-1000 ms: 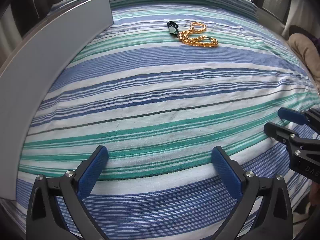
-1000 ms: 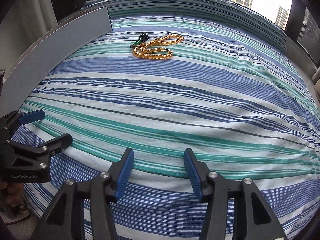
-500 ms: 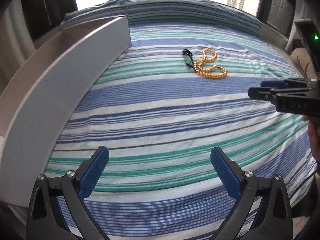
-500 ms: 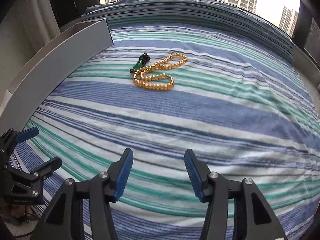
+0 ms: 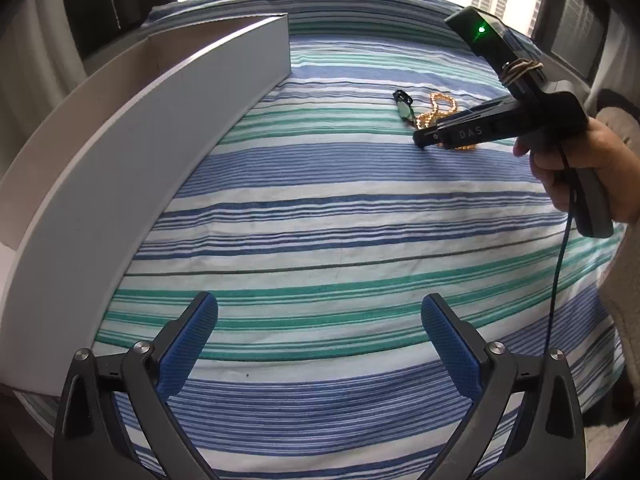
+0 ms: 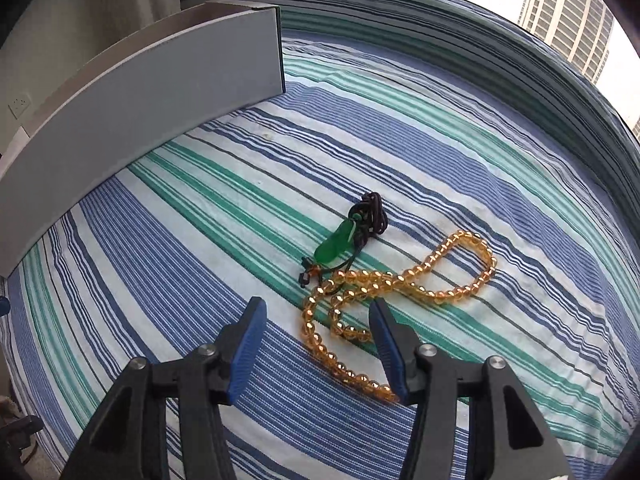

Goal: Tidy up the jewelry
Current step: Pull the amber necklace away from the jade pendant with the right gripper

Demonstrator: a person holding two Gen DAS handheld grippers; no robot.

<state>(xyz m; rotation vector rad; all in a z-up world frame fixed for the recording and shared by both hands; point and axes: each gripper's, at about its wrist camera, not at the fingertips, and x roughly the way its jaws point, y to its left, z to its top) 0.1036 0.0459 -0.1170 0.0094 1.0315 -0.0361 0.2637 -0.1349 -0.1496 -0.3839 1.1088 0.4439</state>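
Observation:
An amber bead necklace point(image 6: 400, 284) lies coiled on the striped bedsheet, touching a green pendant point(image 6: 334, 244) on a dark cord point(image 6: 372, 212). My right gripper point(image 6: 318, 312) is open, low over the near end of the beads, with part of the strand between its fingers. In the left wrist view the necklace point(image 5: 438, 110) and pendant point(image 5: 405, 107) lie far off, partly hidden by the right gripper point(image 5: 424, 138). My left gripper point(image 5: 320, 312) is open and empty over the near part of the bed.
A long grey open box point(image 6: 140, 96) stands along the left side of the bed; it also shows in the left wrist view point(image 5: 140, 132). The striped sheet point(image 5: 340, 220) covers the whole bed. Windows with tower blocks lie beyond the far edge.
My right gripper has moved forward across the bed to the necklace, and the beads now lie between its open fingers. My left gripper has shifted slightly and stays open.

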